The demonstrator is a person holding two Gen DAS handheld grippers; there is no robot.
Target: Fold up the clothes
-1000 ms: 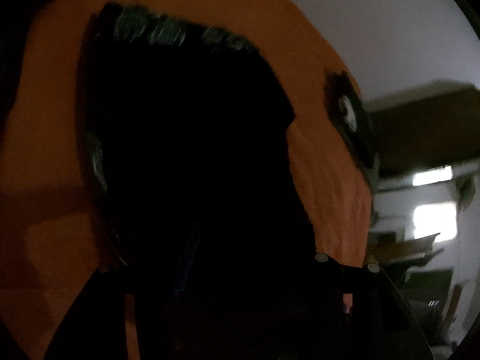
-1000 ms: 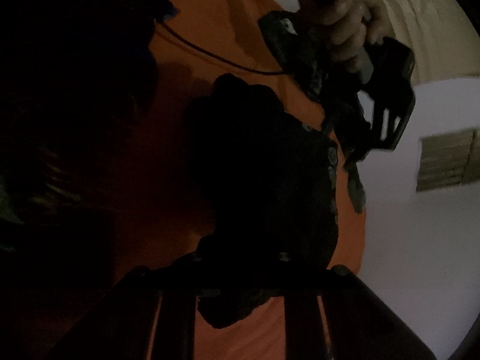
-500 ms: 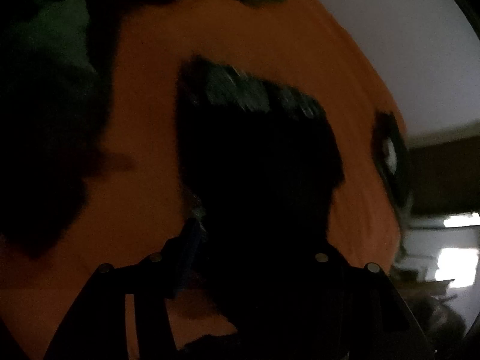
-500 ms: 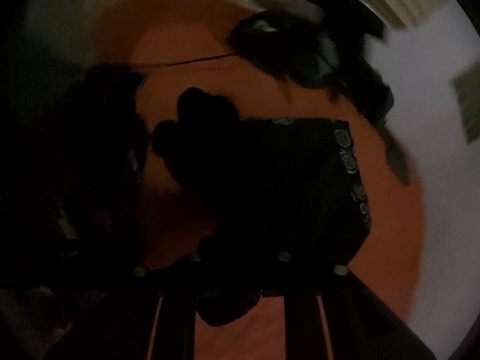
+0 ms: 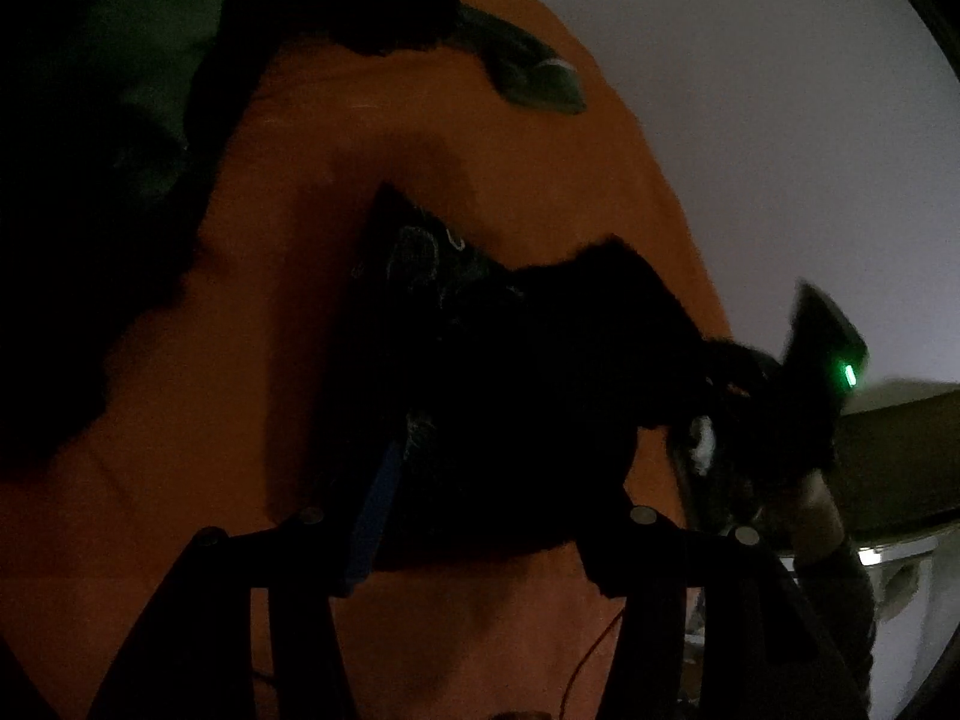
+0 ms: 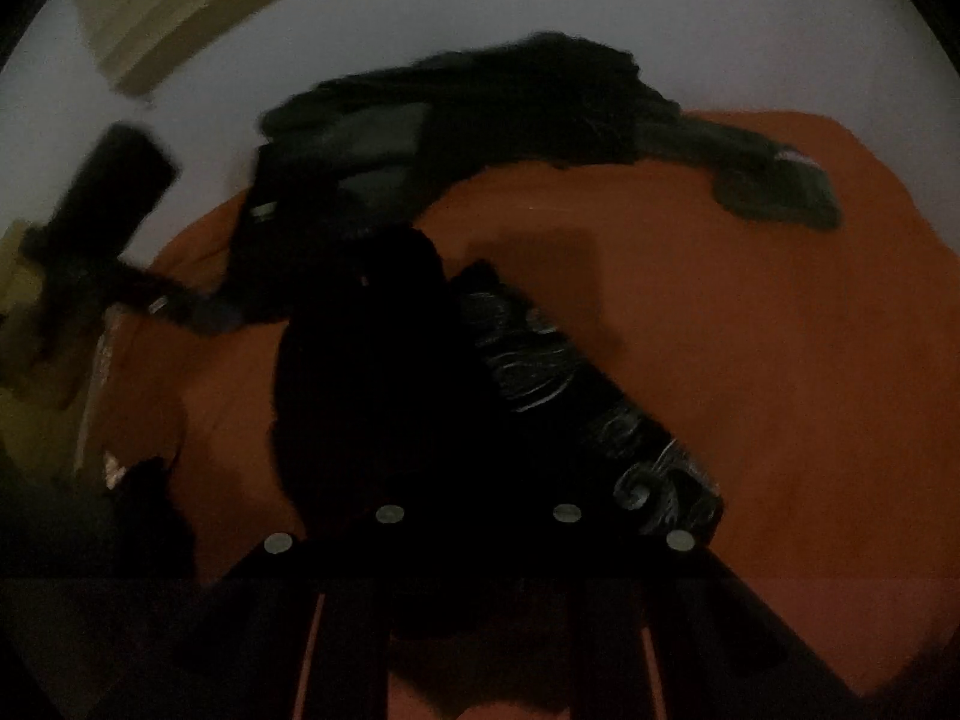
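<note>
On the orange cloth [image 6: 750, 360] we list: one dark patterned garment [image 6: 570, 384], folded, filling both views. Our left gripper [image 5: 480, 531] and right gripper [image 6: 480, 516] sit over it; grips unreadable in the dark. Behind: dark clothes pile [image 6: 510, 114], grey-green piece [image 5: 534, 81].

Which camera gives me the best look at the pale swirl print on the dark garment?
Right wrist view: the swirl print runs as a long band along the dark garment. The left wrist view shows only a faint patch of it; the rest is black.

Black garment [image 6: 540, 384] — pale swirl print, bunched, on orange sheet [image 6: 780, 360]
</note>
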